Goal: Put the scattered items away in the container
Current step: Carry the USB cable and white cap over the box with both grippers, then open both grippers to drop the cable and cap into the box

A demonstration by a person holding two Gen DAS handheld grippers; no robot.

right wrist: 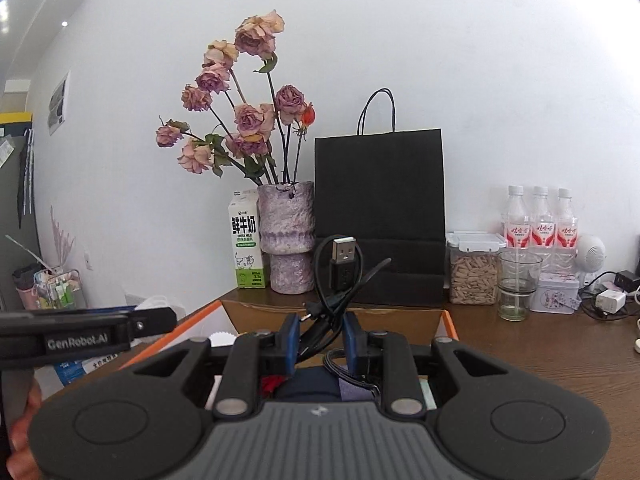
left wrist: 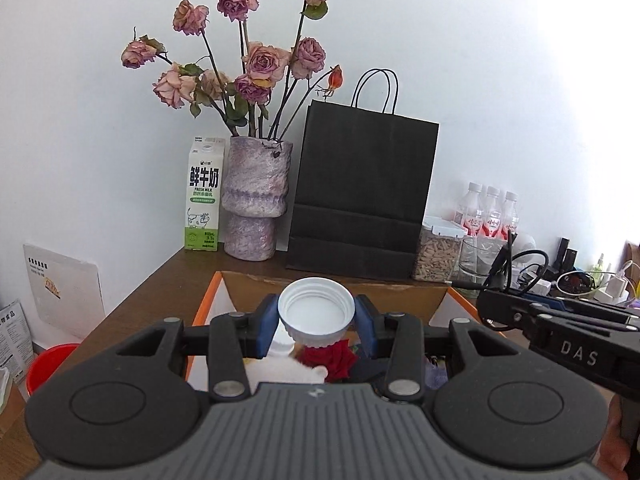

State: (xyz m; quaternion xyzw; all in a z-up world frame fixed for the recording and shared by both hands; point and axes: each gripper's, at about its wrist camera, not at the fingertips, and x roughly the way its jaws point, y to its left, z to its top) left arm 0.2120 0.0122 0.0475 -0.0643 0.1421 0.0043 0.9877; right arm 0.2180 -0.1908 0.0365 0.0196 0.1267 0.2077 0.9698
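My left gripper (left wrist: 316,322) is shut on a white screw cap (left wrist: 317,312), held open side toward the camera above an open cardboard box with orange flaps (left wrist: 400,298). Below it in the box lie a red rose (left wrist: 330,360) and a white item. My right gripper (right wrist: 319,334) is shut on a coiled black USB cable (right wrist: 340,272), its plug pointing up, above the same box (right wrist: 400,318). The right gripper shows at the right of the left wrist view (left wrist: 560,328); the left gripper shows at the left of the right wrist view (right wrist: 100,328).
On the wooden table (right wrist: 540,352) against the wall stand a milk carton (left wrist: 204,196), a purple vase of dried roses (left wrist: 256,200), a black paper bag (left wrist: 360,196), a seed jar (right wrist: 474,270), a glass (right wrist: 518,284), three bottles (right wrist: 540,224) and chargers (right wrist: 610,300).
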